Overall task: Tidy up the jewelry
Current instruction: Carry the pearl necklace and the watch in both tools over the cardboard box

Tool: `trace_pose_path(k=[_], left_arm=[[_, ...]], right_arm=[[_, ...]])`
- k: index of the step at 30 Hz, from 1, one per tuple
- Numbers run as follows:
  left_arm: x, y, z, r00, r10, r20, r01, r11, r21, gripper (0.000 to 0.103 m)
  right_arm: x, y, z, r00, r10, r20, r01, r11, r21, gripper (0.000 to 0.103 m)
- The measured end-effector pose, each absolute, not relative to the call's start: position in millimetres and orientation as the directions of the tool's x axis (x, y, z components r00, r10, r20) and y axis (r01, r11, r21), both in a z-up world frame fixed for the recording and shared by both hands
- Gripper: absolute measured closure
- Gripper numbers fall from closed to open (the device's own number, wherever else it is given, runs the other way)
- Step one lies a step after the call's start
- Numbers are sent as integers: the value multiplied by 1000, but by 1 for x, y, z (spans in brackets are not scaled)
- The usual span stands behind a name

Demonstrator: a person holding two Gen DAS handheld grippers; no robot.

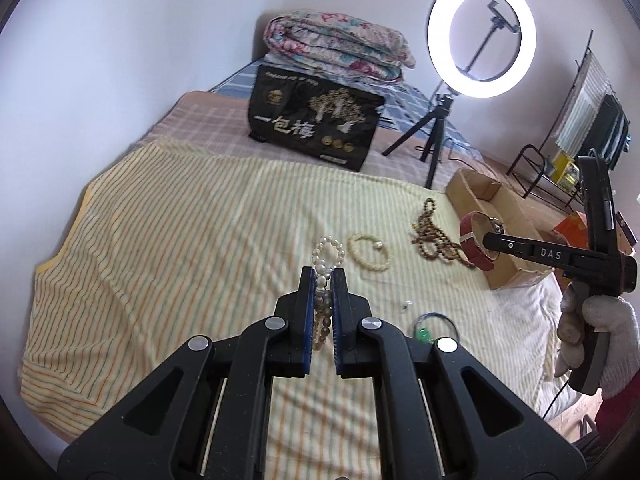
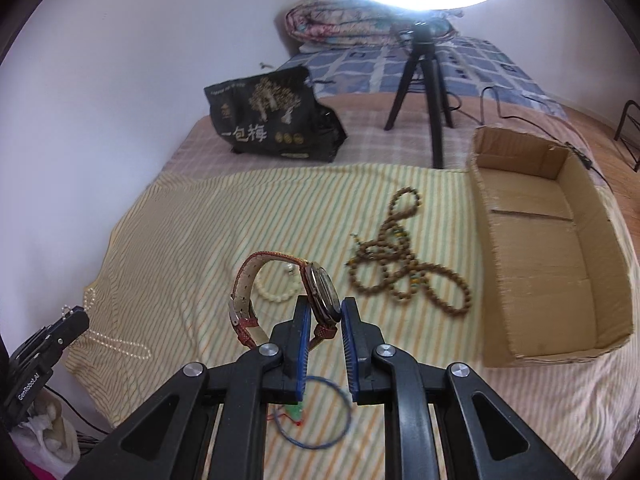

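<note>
On the bed:
Left gripper [image 1: 323, 276]: jaws pinch one pearl necklace [image 1: 326, 258].
Right gripper [image 2: 325, 308]: jaws clamp one watch [image 2: 320, 288].
Loose: one wooden bead strand [image 2: 400, 256], one cream bracelet [image 1: 370, 250].

Between the left gripper's [image 1: 324, 280] matt black plastic arms and blue ribbed pads, glossy pearls [image 1: 326, 258]; the right gripper [image 2: 325, 312], same plastic with bright metal pivots, clamps a watch [image 2: 320, 288] with shiny metal case and grainy red leather strap; beyond it, dull wooden beads [image 2: 400, 256]; to its right, rough cardboard box [image 2: 600, 216]; beneath, soft striped cloth [image 2: 192, 232].

Bead necklace [image 2: 404, 256] on blanket [image 2: 192, 216], left of cardboard box [image 2: 592, 240]
</note>
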State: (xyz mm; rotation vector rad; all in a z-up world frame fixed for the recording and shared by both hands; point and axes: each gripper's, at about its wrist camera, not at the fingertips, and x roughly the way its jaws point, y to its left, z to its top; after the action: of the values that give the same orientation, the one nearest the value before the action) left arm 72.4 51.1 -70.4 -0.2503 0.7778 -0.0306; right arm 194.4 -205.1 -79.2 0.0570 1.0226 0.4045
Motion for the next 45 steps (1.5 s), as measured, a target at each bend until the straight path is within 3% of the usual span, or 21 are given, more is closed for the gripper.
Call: trace_pose_path(k=[20, 45], left_arm=[[135, -78, -14, 715, -309, -627, 186, 949, -256, 98], [221, -212, -37, 609, -452, -651, 321, 892, -319, 98]], right_arm=[[215, -315, -65, 539, 255, -803, -145, 967, 210, 89], [302, -399, -87, 572, 170, -802, -14, 980, 198, 89]])
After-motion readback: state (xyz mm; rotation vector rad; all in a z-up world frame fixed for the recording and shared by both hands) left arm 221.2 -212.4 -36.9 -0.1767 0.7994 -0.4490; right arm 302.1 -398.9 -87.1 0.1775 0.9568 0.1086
